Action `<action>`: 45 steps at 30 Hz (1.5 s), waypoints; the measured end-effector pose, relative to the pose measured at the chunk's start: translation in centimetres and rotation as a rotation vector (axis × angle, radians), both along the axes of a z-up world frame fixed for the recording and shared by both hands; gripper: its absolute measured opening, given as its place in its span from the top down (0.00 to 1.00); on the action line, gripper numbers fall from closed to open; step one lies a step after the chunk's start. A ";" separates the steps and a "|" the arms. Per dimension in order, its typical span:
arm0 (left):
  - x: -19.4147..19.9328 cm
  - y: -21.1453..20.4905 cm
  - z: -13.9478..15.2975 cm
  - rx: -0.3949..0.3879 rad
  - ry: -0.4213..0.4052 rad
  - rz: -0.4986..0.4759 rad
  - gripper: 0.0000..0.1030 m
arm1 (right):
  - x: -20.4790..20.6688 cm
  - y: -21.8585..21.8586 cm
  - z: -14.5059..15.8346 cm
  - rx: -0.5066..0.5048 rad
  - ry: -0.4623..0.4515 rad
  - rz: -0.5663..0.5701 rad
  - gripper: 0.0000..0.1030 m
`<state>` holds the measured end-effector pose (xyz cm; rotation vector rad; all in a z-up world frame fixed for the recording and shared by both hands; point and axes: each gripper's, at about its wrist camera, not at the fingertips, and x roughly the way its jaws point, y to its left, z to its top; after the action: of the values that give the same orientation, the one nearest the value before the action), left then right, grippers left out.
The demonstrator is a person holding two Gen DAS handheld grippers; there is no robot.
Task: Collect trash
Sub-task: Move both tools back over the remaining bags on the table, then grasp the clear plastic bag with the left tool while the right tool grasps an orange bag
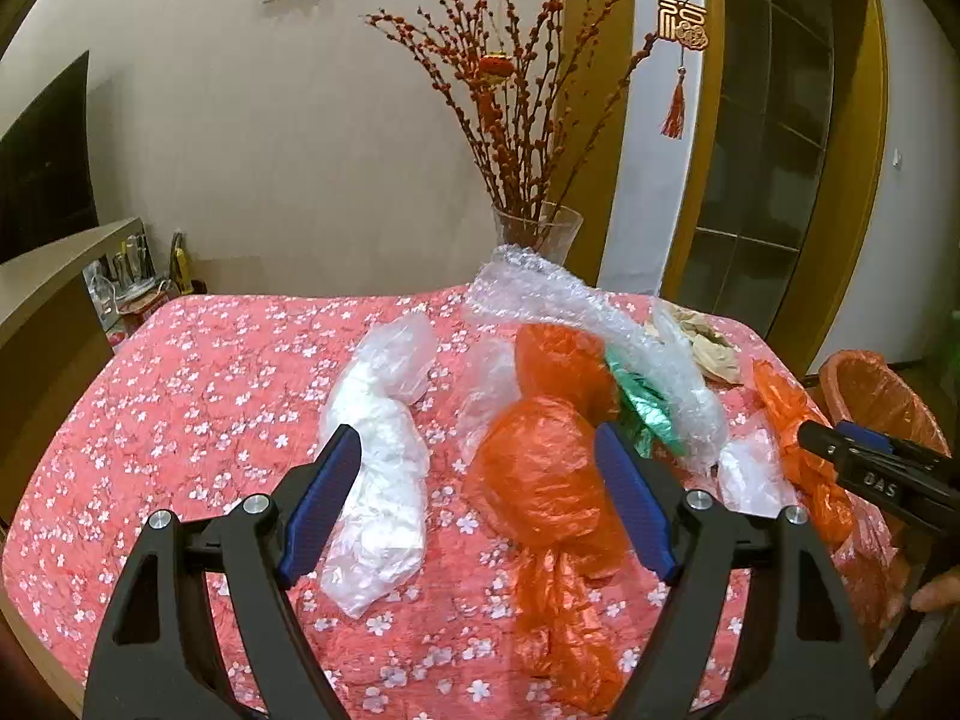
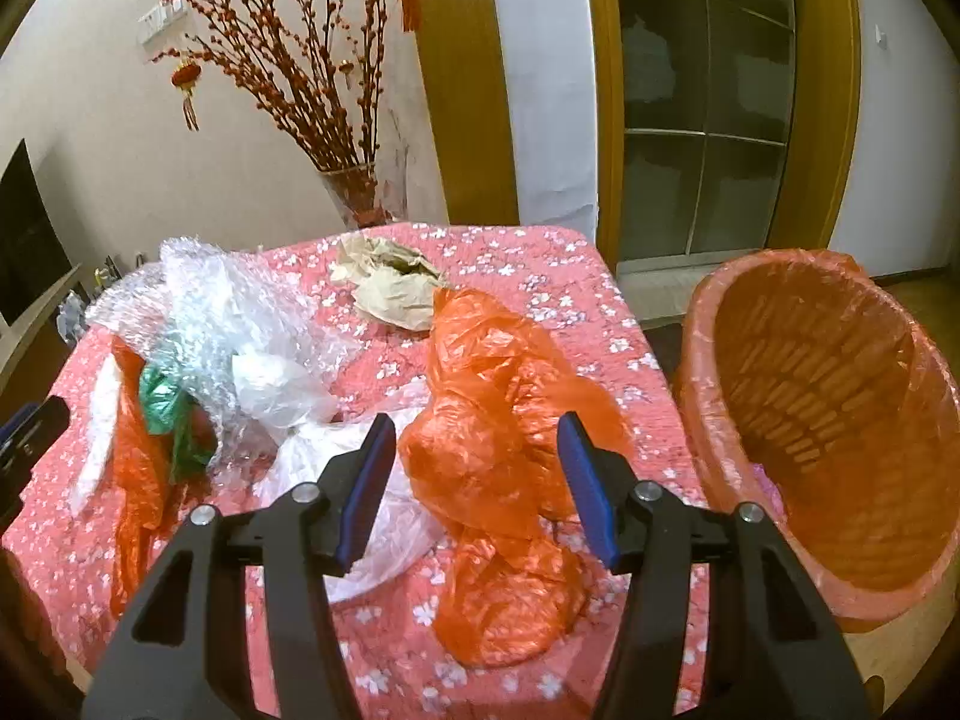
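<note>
Your left tongs (image 1: 477,504) gape above an orange bag (image 1: 540,480); your right tongs (image 2: 477,492) stand unclenched around another orange bag (image 2: 498,450), wastebasket (image 2: 840,396) at 3 o'clock.

**Both tongs spread, angled downward**

The left tongs (image 1: 480,504) point forward and down, blue pads (image 1: 324,504) set wide apart with nothing pressed between them. The right tongs (image 2: 477,492) tilt down more steeply, jaws parted less widely and gripping nothing. In the left wrist view the right tongs enter from the right edge, fingertips of a hand (image 1: 936,594) beneath them.
</note>
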<state>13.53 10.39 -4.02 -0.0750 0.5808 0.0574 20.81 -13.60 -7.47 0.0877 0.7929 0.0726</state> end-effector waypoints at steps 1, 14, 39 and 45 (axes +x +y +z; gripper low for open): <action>0.0 0.1 -0.1 -0.002 0.004 0.001 0.23 | 0.2 0.1 -0.2 -0.004 0.007 -0.001 0.46; 0.1 0.4 -1.4 -0.023 0.045 -0.004 0.23 | 1.0 0.5 -1.6 -0.010 0.064 0.009 0.64; 5.3 6.4 -3.3 -0.035 0.174 0.155 0.23 | -2.1 -1.8 0.2 0.050 -0.001 -0.004 0.71; 6.4 6.9 -4.4 -0.070 0.246 0.143 0.25 | -1.9 -1.9 0.1 0.049 0.011 -0.006 0.71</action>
<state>19.94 17.26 -8.45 -0.1797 0.8225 0.1871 18.88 -15.48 -7.37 0.1372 0.8023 0.0857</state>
